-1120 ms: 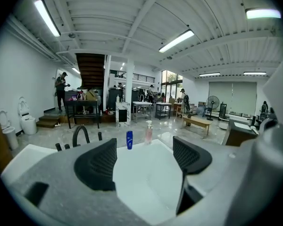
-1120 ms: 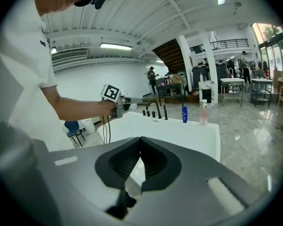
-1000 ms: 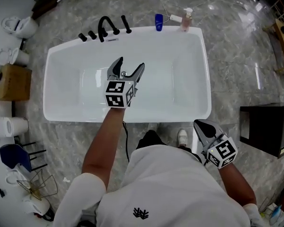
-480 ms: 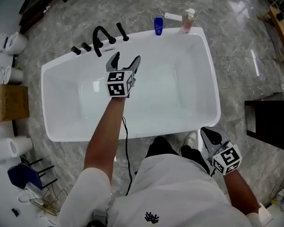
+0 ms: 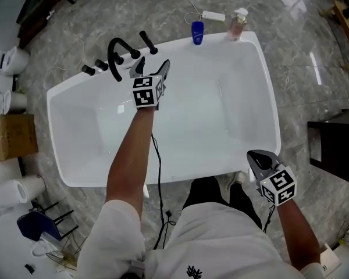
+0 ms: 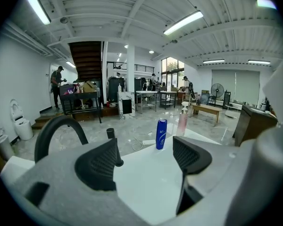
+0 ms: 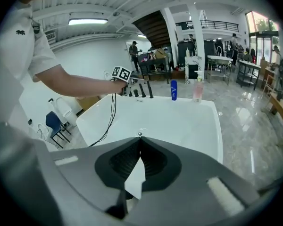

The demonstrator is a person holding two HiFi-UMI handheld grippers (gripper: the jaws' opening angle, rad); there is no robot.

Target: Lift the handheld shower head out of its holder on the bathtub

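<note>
The handheld shower head [image 5: 147,42] is a black rod standing upright in its holder on the far rim of the white bathtub [image 5: 265,86]. It shows as a short black cylinder [image 6: 110,133] just beyond the left jaw in the left gripper view. My left gripper [image 5: 153,67] hovers over the tub just short of that rim, open and empty, a little apart from the rod. My right gripper [image 5: 259,157] is shut and empty, held low outside the near right rim. The right gripper view shows its closed jaws [image 7: 139,150] pointing across the tub.
A black arched faucet [image 5: 114,53] and small black knobs [image 5: 89,70] stand left of the shower head. A blue bottle [image 5: 197,32] and a pink pump bottle [image 5: 237,24] sit on the far right rim. A black cable [image 5: 157,156] trails from my left arm. A dark cabinet [image 5: 336,150] is at the right.
My left gripper has reached farther across the tub toward the black fittings on the far rim, still open. The right gripper has stayed shut by the near rim.
</note>
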